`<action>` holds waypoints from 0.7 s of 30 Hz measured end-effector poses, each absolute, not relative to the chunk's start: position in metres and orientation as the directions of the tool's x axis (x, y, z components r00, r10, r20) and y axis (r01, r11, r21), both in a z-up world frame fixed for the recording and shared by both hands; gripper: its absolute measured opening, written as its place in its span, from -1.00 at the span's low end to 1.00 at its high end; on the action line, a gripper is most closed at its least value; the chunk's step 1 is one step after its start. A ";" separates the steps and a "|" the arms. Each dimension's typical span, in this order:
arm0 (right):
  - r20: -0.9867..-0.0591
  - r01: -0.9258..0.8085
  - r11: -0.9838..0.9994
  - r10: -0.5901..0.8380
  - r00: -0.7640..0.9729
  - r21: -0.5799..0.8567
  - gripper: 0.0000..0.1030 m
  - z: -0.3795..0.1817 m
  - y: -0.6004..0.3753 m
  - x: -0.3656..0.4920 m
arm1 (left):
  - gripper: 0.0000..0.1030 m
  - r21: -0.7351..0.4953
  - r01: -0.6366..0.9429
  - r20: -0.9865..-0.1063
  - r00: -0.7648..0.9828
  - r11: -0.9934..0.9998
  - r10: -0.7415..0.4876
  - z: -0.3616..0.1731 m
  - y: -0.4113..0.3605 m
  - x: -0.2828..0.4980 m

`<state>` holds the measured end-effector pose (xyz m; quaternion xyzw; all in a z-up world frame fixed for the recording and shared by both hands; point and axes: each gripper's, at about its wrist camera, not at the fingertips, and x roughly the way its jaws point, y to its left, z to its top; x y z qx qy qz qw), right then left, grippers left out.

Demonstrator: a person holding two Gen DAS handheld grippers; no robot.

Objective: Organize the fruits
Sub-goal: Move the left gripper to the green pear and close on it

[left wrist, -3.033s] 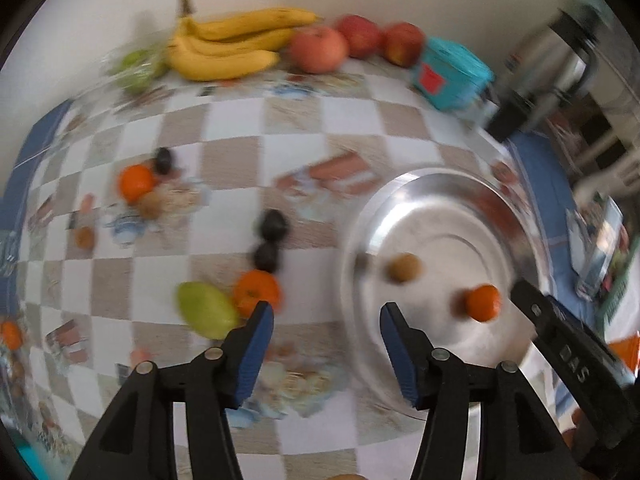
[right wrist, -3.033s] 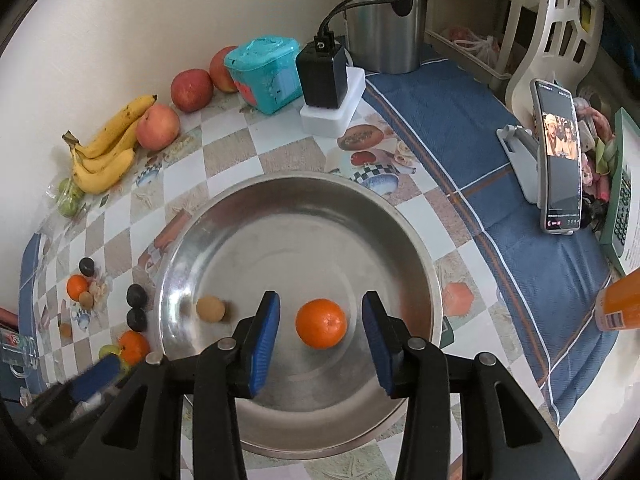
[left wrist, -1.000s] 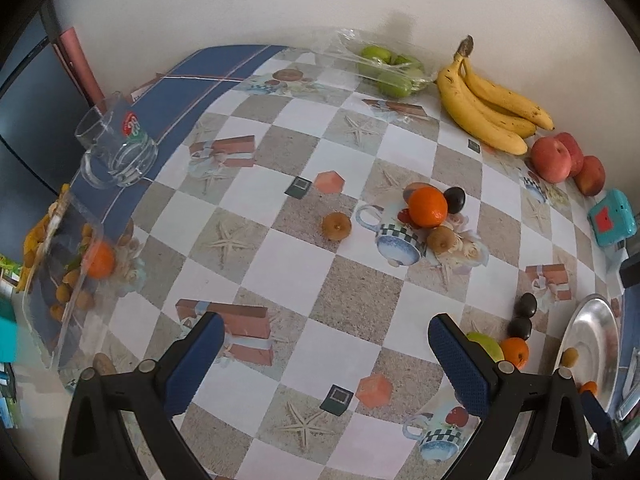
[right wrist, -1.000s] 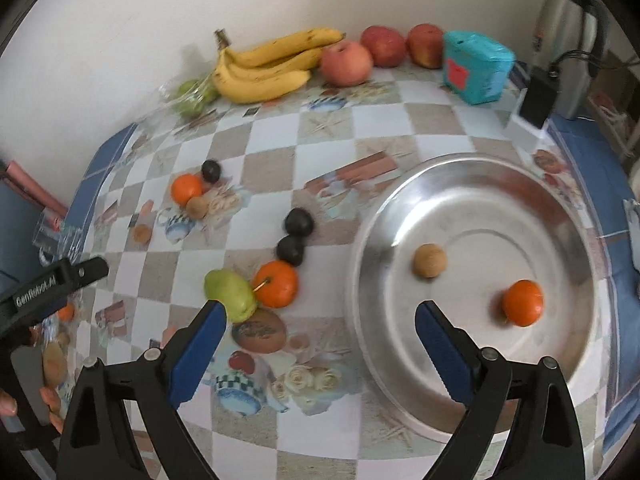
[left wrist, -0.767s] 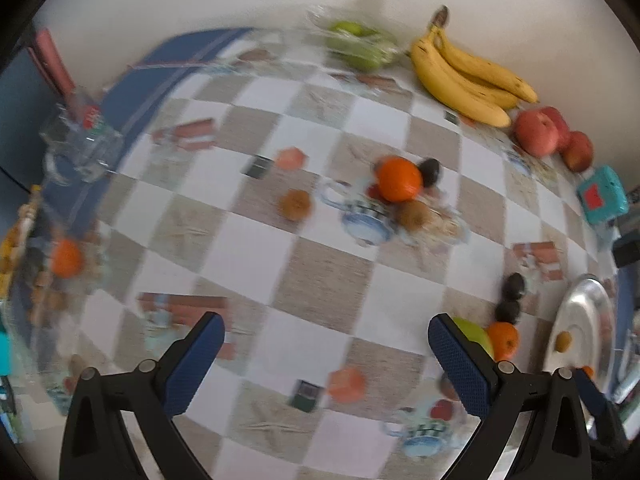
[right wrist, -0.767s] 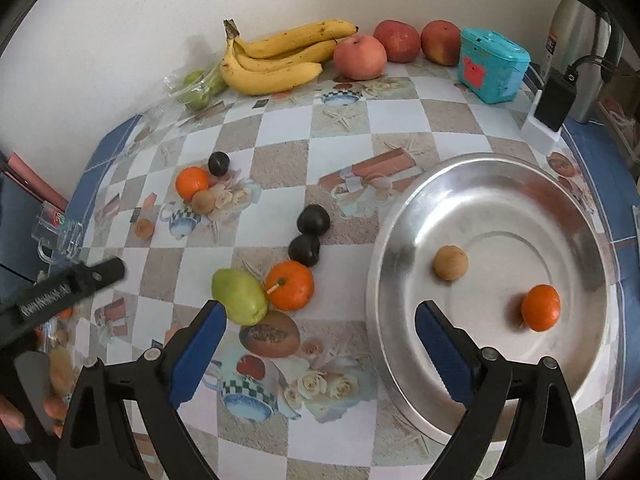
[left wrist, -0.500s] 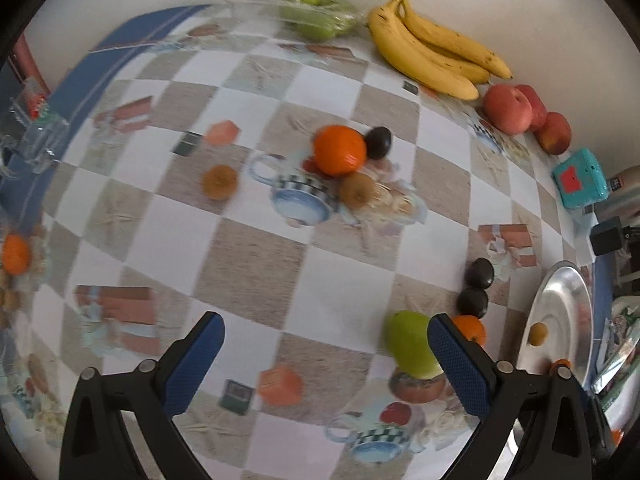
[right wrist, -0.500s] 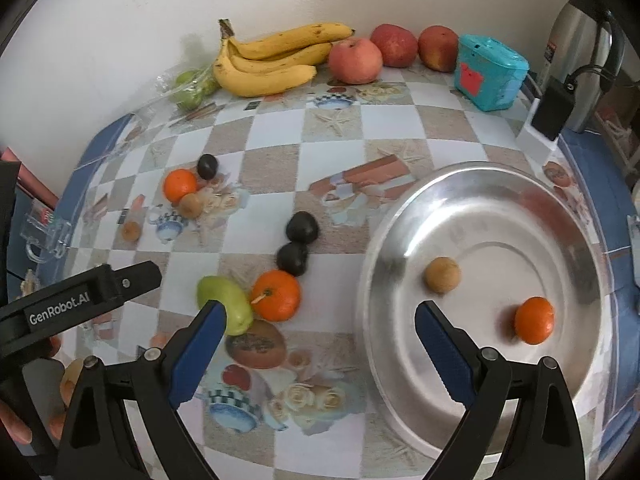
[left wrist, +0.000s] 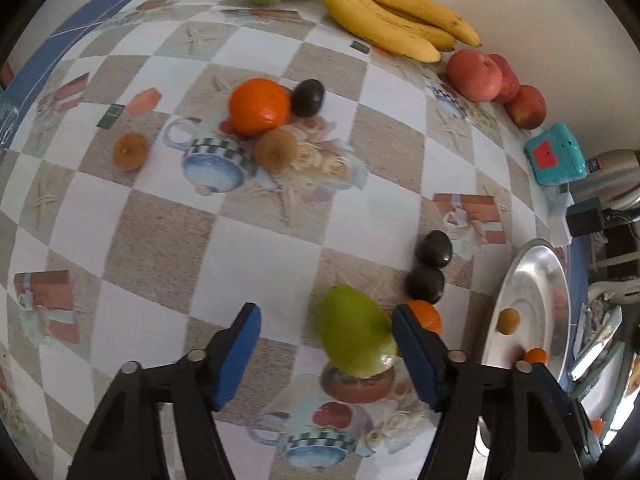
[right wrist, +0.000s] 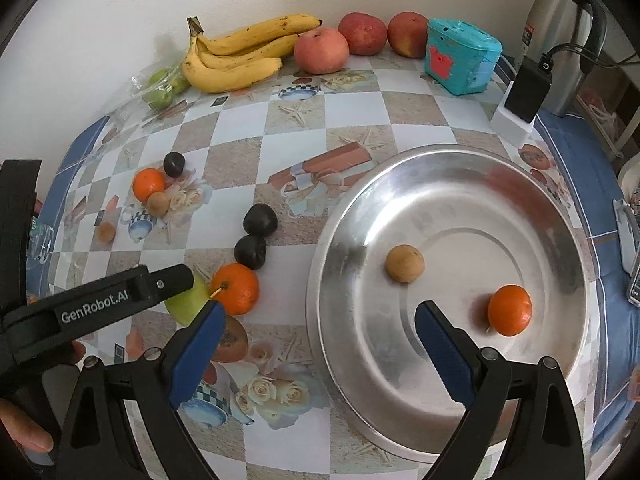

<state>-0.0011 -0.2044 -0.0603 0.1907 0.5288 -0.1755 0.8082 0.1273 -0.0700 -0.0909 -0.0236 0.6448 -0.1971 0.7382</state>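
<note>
My left gripper is open, with a green pear between its fingers close to the right pad, not gripped. An orange and two dark plums lie just beyond it. My right gripper is open and empty over the near rim of the steel bowl, which holds an orange and a small brown fruit. In the right wrist view the pear is partly hidden by the left gripper.
Another orange, a plum and two brown fruits lie further left. Bananas, apples, a bag of green fruit, a teal box and a kettle line the wall.
My left gripper has swung right and come down until the green pear sits between its open fingers. My right gripper has stayed open over the bowl's near rim.
</note>
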 end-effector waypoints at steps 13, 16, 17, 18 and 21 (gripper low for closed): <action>-0.926 0.502 0.854 -0.073 0.370 0.133 0.85 -0.063 -0.211 -0.004 | -0.16 -0.348 0.234 -0.928 0.052 0.908 -0.369 -0.093 -0.074 0.128; -0.923 0.497 0.856 -0.070 0.379 0.139 0.85 -0.063 -0.209 -0.001 | -0.16 -0.321 0.206 -0.937 0.071 0.925 -0.341 -0.089 -0.057 0.131; -0.920 0.494 0.858 -0.067 0.387 0.145 0.85 -0.062 -0.207 0.000 | -0.16 -0.306 0.198 -0.941 0.083 0.931 -0.327 -0.087 -0.053 0.132; -0.917 0.491 0.858 -0.064 0.393 0.150 0.85 -0.061 -0.206 0.001 | -0.16 -0.293 0.189 -0.944 0.097 0.937 -0.314 -0.085 -0.048 0.134; -0.906 0.469 0.867 -0.053 0.421 0.167 0.83 -0.058 -0.198 0.006 | -0.16 -0.273 0.143 -0.949 0.119 0.951 -0.291 -0.082 -0.030 0.143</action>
